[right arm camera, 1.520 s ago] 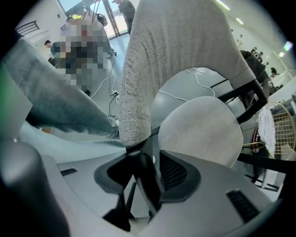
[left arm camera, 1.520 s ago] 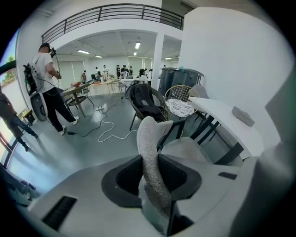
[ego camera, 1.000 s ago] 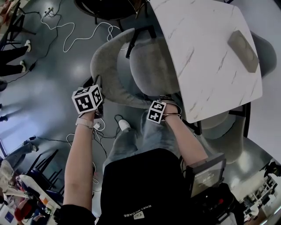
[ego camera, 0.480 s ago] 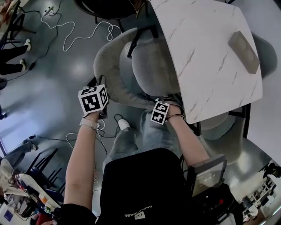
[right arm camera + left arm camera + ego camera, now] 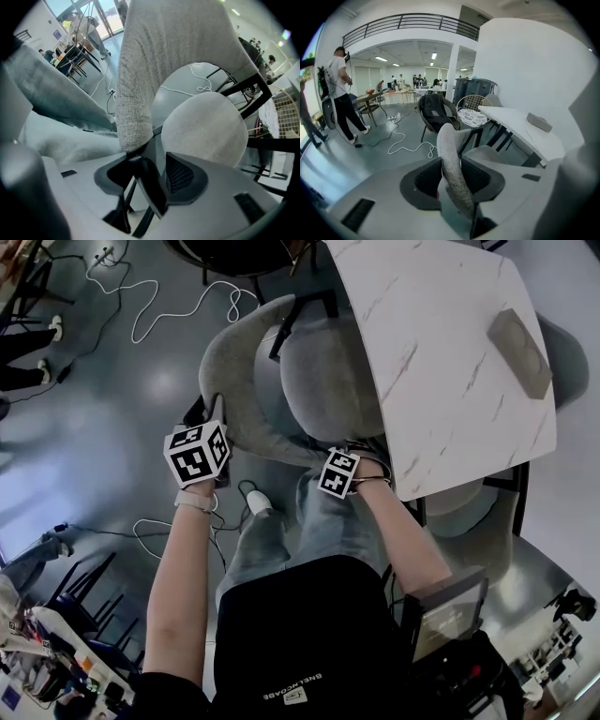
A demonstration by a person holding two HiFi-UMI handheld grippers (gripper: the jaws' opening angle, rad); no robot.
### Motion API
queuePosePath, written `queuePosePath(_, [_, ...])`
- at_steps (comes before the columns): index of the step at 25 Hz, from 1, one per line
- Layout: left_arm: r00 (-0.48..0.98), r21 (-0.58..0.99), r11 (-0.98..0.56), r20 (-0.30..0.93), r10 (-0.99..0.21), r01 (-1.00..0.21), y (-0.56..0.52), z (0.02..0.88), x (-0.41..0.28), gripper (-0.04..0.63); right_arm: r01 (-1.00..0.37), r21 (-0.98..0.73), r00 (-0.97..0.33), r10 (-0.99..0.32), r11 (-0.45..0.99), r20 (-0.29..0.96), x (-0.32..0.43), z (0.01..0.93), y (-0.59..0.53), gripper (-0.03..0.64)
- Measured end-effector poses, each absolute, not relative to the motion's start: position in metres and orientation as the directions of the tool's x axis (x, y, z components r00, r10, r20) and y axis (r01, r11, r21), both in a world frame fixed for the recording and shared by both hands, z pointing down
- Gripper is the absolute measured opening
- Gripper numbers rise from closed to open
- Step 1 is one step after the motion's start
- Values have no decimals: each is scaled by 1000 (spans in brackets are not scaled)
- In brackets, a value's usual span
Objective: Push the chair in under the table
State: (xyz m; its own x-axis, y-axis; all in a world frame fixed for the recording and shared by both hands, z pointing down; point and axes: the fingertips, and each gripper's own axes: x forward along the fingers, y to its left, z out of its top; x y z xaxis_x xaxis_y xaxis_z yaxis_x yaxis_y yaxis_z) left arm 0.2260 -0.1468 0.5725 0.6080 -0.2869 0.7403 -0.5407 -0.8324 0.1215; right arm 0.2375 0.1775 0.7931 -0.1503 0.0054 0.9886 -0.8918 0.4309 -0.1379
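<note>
**A:** What does the left gripper (image 5: 451,180) hold?

**B:** It is clamped on the grey fabric rim of the backrest (image 5: 450,154).

**A:** And the right gripper (image 5: 150,173)?

**B:** It points down at the backrest's other end. Its jaws are opening, and the pads stand clear of the fabric between them.

**A:** Where is the chair (image 5: 323,381)?

**B:** It stands on the floor (image 5: 141,399). Its seat is partly under the marble tabletop's (image 5: 441,352) long edge, and the backrest is outside it.
</note>
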Motion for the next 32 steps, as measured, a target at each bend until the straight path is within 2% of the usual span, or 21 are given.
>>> queuePosePath(4, [606,80,-863,744,-282,-499,-143,564,223,133,-914,-188,-206,-12,361,978,238,781,173,196])
queuePosePath(11, [631,72,-880,725,-277,-469,-133,547,200,132,-939,-165,-188,-50,303,981,235,764,169,196])
queuePosePath(15, [664,92,-875,689,-288,-475,-129,529,182,94,-961,-151,-175,-86,233,981,238,746,168,193])
queuePosePath(18, [706,120,-885,655,-270,-450,-121,514,166,67,-981,-144,-167,-184,130,969,243,717,159,182])
queuePosePath(23, [755,129,-915,615,-229,-383,-104,486,127,45,-982,-183,-141,-445,-53,884,240,647,122,129])
queuePosePath(32, [860,162,-936,467,-207,-313,-89,412,70,8,-997,-30,28,-682,-73,731,196,503,73,24])
